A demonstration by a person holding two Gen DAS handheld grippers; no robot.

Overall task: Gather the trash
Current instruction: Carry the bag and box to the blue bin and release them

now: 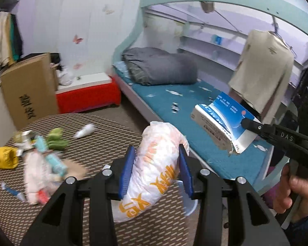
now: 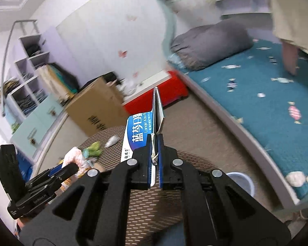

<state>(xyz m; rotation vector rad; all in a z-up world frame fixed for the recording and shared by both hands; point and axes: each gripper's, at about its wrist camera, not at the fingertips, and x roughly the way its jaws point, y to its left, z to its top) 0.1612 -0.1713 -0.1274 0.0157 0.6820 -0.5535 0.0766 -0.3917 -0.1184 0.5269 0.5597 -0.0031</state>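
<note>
Round table [image 1: 133, 127] seen below both grippers; bed [image 1: 174, 96] beside it.

Loose trash [image 1: 41, 153] scattered on far-left part of table, well apart from both tools.

Blue bin [image 2: 241, 181] partly seen low, just beside table edge, nearer right gripper; judged likely drop point.

Plastic bag [image 1: 154, 170] pinched upright between pads of left gripper [image 1: 156, 168].

Flattened blue carton [image 2: 136, 132] clamped by torn edge in right gripper [image 2: 155, 157], long axis pointing away from tool.

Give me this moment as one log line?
left gripper: shut on plastic bag | right gripper: shut on blue box | table: litter left
</note>
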